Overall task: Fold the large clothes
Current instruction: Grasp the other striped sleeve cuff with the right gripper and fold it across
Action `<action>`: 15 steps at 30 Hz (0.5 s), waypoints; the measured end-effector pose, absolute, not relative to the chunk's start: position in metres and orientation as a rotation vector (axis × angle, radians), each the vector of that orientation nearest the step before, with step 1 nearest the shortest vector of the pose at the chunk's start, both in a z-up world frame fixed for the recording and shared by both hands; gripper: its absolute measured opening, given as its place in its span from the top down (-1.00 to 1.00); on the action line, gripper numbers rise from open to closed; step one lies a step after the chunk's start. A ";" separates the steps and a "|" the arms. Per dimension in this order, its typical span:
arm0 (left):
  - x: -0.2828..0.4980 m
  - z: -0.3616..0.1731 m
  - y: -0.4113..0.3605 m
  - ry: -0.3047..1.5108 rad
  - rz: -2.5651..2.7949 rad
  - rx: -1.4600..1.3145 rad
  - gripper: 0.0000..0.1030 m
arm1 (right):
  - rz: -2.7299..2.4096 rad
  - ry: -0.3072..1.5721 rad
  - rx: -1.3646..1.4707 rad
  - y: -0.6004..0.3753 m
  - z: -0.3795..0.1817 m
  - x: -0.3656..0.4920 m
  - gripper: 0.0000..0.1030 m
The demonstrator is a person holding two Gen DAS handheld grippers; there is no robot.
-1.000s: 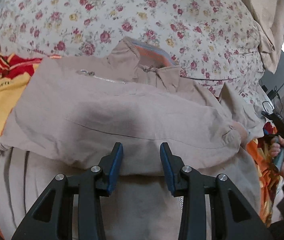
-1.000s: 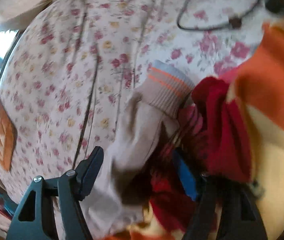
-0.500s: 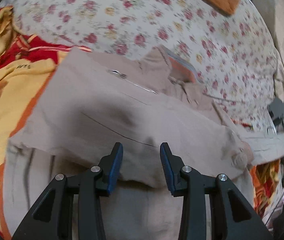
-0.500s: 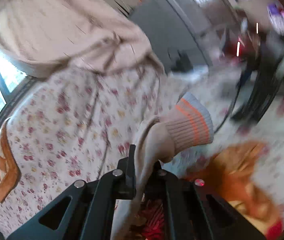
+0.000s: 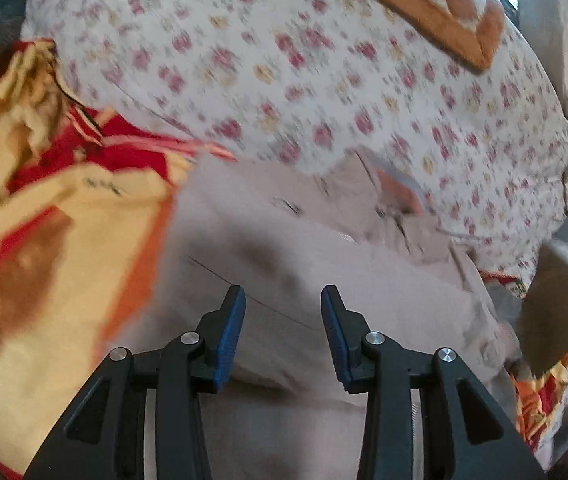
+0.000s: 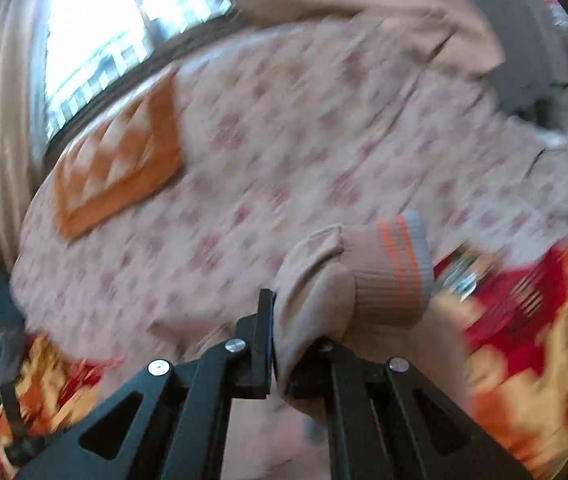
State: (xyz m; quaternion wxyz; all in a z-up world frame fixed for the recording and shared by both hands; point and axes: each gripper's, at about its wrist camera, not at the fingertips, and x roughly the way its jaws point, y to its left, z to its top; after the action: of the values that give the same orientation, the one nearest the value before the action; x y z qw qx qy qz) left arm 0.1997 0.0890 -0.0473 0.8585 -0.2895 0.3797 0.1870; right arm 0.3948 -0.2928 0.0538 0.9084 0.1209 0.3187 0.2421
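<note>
A beige jacket (image 5: 324,272) lies spread on the bed, its zip and orange-lined collar (image 5: 400,196) toward the far side. My left gripper (image 5: 281,320) is open and empty, hovering just above the jacket's body. My right gripper (image 6: 284,344) is shut on the jacket's sleeve (image 6: 316,288) just behind its ribbed cuff (image 6: 396,272), which has orange and grey stripes and is lifted above the bed. The lifted sleeve also shows blurred at the right edge of the left wrist view (image 5: 552,304).
A floral bedsheet (image 5: 324,80) covers the bed. A red, orange and yellow blanket (image 5: 43,240) lies left of the jacket and also shows in the right wrist view (image 6: 524,340). An orange patterned cushion (image 6: 119,160) sits at the far side under a window (image 6: 123,32).
My right gripper closed on the sleeve and has lifted it, swinging over the bed. My left gripper has stayed open and shifted its view leftward over the jacket.
</note>
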 end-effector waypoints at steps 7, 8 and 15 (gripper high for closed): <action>0.161 -0.029 0.155 0.727 0.634 -0.594 0.35 | 0.683 0.715 0.078 -0.169 0.027 0.348 0.91; 0.156 -0.028 0.163 0.714 0.660 -0.608 0.35 | 0.709 0.712 0.059 -0.152 0.026 0.341 0.91; 0.134 -0.038 0.195 0.686 0.763 -0.729 0.35 | 0.897 0.792 -0.074 -0.052 -0.008 0.306 0.91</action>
State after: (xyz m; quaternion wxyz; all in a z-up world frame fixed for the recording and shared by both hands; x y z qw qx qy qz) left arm 0.1336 0.1945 -0.0380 0.8083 -0.3410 0.3208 0.3570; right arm 0.3058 -0.0519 -0.0080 0.8256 -0.0349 0.3727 0.4223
